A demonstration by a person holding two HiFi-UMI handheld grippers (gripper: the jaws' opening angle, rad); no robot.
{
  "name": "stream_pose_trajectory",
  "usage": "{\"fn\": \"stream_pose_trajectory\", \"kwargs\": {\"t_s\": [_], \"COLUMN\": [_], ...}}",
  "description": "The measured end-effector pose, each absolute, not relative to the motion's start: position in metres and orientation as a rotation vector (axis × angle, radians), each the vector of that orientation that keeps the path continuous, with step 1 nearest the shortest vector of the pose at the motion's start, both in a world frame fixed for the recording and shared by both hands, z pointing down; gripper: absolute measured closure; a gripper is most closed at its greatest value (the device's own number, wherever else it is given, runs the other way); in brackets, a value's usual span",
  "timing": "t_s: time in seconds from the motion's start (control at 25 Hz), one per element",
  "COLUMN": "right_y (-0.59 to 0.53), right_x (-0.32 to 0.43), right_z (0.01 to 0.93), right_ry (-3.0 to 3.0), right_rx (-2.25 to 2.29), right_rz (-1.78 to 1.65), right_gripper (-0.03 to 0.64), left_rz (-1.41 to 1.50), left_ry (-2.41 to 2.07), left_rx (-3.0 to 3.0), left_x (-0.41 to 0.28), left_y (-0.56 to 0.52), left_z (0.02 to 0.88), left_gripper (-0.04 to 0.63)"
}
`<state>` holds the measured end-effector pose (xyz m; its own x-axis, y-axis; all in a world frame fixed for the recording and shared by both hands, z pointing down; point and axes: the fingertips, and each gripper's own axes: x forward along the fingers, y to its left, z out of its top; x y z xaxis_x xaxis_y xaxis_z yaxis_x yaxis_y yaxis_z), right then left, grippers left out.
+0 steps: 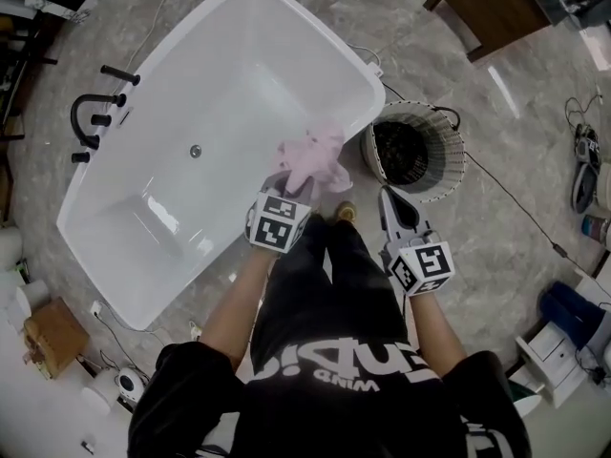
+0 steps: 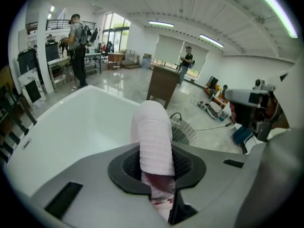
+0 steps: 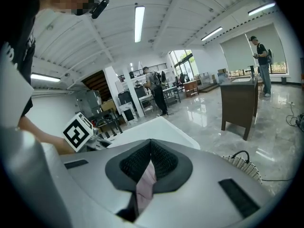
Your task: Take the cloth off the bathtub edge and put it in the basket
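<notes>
The left tool [image 1: 291, 194] is pinching a fold of the pink cloth [image 1: 313, 158]. Its own view shows the ribbed fabric standing up out of the dark pads, gripped on both sides. The right tool [image 1: 387, 198] has its pads pressed together at the tips and points towards the basket, apart from the cloth. A pale pinkish sliver shows in the slit behind its pads, and what it is cannot be made out.

The white bathtub [image 1: 220, 74] fills the upper left of the head view, lying diagonally on a grey marble floor [image 1: 496, 256]. The round woven basket [image 1: 449, 165], dark inside, stands on the floor just beside the tub's right end.

The bunched cloth lies over the tub's near rim at that same end, between the person and the basket. Whether any of it has come off the rim cannot be told.

The step in hand looks like lifting the cloth clear, with the drop into the basket not yet done. To do it well, the lift should probably go straight up first, so the loose folds come free of the rim instead of dragging into the tub. The carry to the right is short. The hanging end may catch the basket's rim, so it seems wise to bring the cloth over the middle of the opening before letting go. The right tool should keep out of that path.
</notes>
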<state>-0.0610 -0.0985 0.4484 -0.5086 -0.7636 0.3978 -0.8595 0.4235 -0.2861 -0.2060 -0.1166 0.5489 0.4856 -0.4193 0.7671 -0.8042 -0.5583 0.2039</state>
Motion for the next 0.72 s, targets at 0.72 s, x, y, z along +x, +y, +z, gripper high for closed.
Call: {"fn": "stream_pose_trajectory", "kwargs": {"t_s": [0.72], "right_y": [-0.063], "right_x": [-0.005], "right_z": [0.357], "right_ry": [-2.435], "right_rx": [1.737], "right_rz": [0.484], "right_gripper": [0.607], "left_rz": [0.703], "left_ry": [-0.863], "left_rx": [2.413], "left_x": [-0.123], "left_y": [-0.107], "left_z": [0.387], "left_gripper": [0.511]}}
